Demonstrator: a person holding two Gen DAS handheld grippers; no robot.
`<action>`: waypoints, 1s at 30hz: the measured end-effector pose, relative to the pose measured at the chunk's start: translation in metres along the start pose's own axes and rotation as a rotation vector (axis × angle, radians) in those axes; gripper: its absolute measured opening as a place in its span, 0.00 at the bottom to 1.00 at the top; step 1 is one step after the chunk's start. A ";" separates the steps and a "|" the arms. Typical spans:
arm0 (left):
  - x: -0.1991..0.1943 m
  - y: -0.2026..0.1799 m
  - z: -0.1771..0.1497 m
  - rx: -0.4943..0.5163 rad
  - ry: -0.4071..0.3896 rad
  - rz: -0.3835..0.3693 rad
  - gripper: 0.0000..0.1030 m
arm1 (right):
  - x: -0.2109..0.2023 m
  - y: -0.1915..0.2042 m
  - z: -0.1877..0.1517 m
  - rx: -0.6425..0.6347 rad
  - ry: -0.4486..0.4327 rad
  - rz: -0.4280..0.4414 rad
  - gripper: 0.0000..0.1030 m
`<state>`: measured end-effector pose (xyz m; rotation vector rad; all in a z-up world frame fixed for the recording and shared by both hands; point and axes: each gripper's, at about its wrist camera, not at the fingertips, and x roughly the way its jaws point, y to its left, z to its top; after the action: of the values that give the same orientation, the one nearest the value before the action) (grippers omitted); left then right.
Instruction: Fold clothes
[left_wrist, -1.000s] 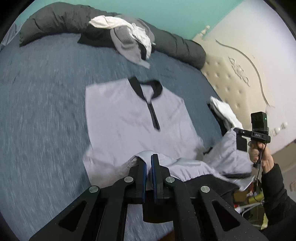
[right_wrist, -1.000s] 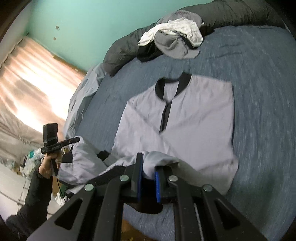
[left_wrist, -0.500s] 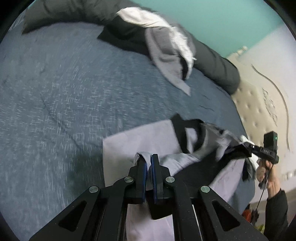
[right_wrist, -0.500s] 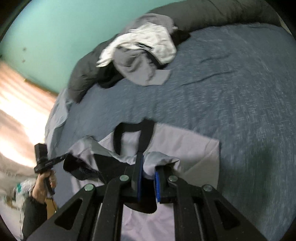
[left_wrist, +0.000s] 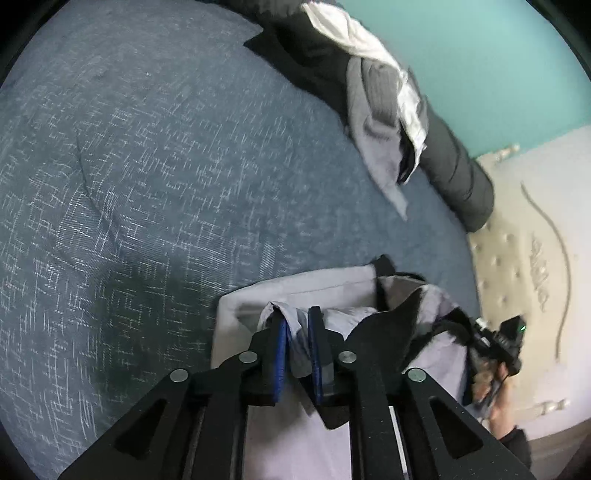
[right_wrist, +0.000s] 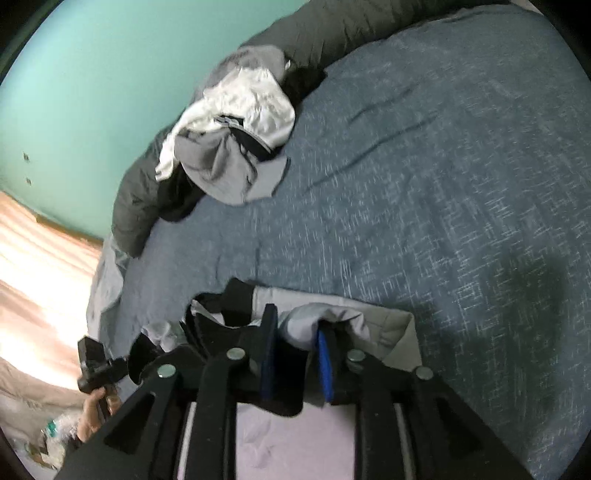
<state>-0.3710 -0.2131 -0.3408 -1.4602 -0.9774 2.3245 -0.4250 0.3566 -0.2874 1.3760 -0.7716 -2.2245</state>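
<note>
Both tongs are seen low over the folded shirt (left_wrist: 295, 288) on the bed (left_wrist: 147, 184). Between the blue pads of the left tongs (left_wrist: 295, 332) a bunch of the shirt's pale fabric is still lodged; the jaws have just been opening, and a narrow gap is visible beside the cloth, so the grip appears loosened rather than clenched. The right tongs (right_wrist: 295, 336) have likewise just been opening: their pads stand clearly apart, with a fold of the shirt (right_wrist: 332, 317) draped between them and lying against the right-hand pad. The shirt's lower part has been laid over its upper part, so that the black collar (right_wrist: 236, 299) shows just beyond the folded edge. The shirt lies near the front edge of the bed, on the blue cover. At the far side, a pile of clothes (right_wrist: 236, 147) rests against a dark rolled duvet (left_wrist: 458, 166), well apart from the shirt. In the left wrist view the right hand (left_wrist: 491, 384) is seen gripping its handle at the edge of the frame.
</note>
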 end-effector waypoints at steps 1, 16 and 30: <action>-0.004 -0.002 0.000 -0.005 -0.006 -0.018 0.15 | -0.004 0.000 0.001 0.013 -0.011 0.014 0.25; -0.032 -0.038 -0.007 0.169 -0.073 0.074 0.53 | -0.023 0.023 -0.004 -0.017 -0.078 0.082 0.50; 0.026 -0.053 -0.019 0.356 0.001 0.255 0.53 | -0.020 0.015 0.002 -0.120 -0.060 -0.121 0.71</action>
<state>-0.3748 -0.1518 -0.3308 -1.5045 -0.3614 2.5044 -0.4169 0.3575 -0.2632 1.3357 -0.5774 -2.3728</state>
